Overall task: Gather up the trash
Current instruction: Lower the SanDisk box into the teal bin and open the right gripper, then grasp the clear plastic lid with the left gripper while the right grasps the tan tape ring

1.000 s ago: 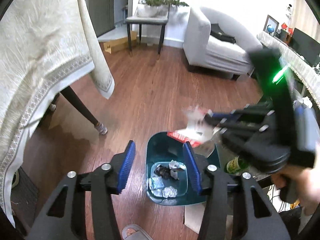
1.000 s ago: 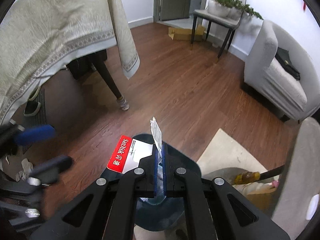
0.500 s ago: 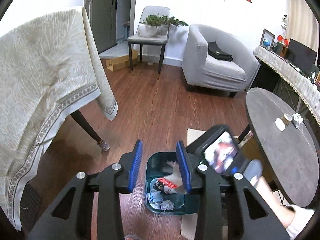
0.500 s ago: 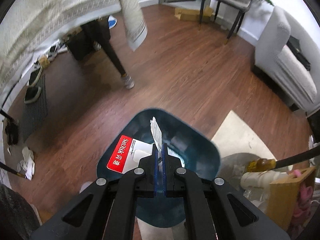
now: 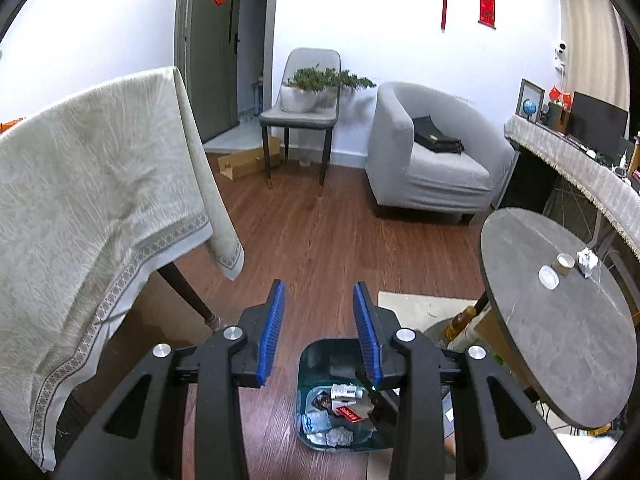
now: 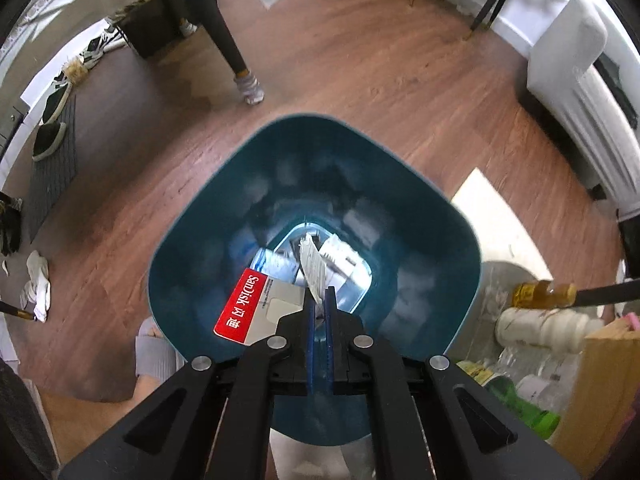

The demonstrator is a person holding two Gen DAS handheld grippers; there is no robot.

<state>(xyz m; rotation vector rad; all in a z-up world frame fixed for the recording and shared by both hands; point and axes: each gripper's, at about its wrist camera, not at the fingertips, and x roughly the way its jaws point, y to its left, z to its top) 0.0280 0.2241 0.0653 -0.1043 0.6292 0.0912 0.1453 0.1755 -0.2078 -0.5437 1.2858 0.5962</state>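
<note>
The SanDisk card package (image 6: 256, 306), red strip and grey backing, is pinched by one edge between the fingers (image 6: 307, 344) of the right gripper (image 6: 318, 308), together with a thin paper slip (image 6: 314, 270) standing up from the same pinch. The package fans out leftward from the fingers, its long axis slanting across the mouth of the teal trash bin (image 6: 192, 240), and it hangs directly over the bin's opening, above the wrappers already lying at the bottom. So the drop line runs straight down from the fingers into the bin; judging by this, parting them should be enough. The left gripper (image 5: 318, 336) has its blue fingers (image 5: 272, 336) spread with nothing between them, hovering higher above the bin (image 5: 316, 356), farther from the package than the right.
</note>
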